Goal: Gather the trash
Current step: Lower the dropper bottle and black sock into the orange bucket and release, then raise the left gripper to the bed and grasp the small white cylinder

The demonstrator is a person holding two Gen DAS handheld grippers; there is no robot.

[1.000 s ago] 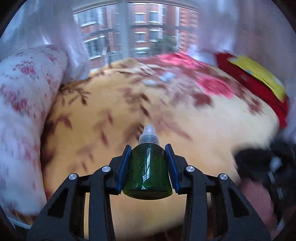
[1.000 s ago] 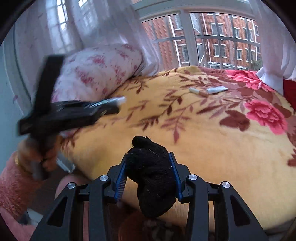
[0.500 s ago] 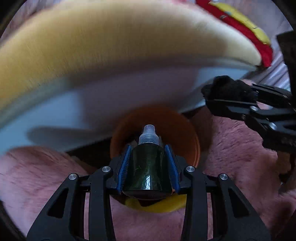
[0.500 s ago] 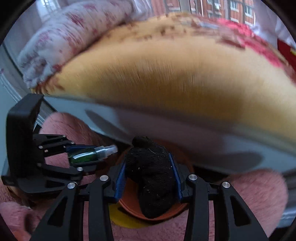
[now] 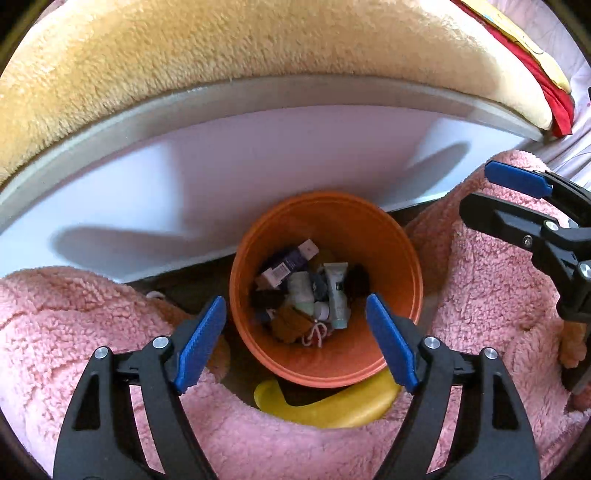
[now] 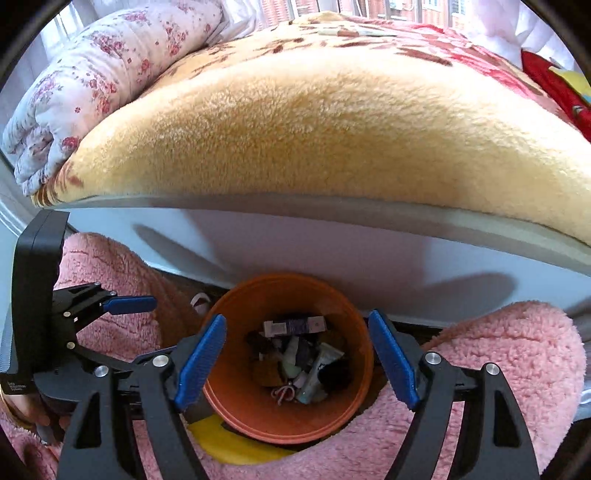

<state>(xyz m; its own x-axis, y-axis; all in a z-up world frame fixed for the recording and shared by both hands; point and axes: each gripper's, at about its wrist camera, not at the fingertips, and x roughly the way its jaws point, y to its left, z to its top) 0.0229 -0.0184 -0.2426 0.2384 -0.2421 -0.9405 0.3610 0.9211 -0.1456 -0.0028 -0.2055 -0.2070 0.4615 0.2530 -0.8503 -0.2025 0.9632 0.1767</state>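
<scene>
While both tools hang over the orange bin (image 5: 402, 258), your left tool (image 5: 295, 339) and right tool (image 6: 297, 356) stand spread and empty. Collected trash (image 5: 306, 295) lies at the bin's bottom, directly below. Two tubes (image 6: 354, 32) remain far up the bed (image 6: 332, 129), ahead, lying crosswise; neither hand is clearly nearer.

i can't read any words here: the barcode label on the dark box (image 5: 286, 264) in my orange bin (image 5: 402, 243) and the tube's (image 5: 337, 291) print are too small.
</scene>
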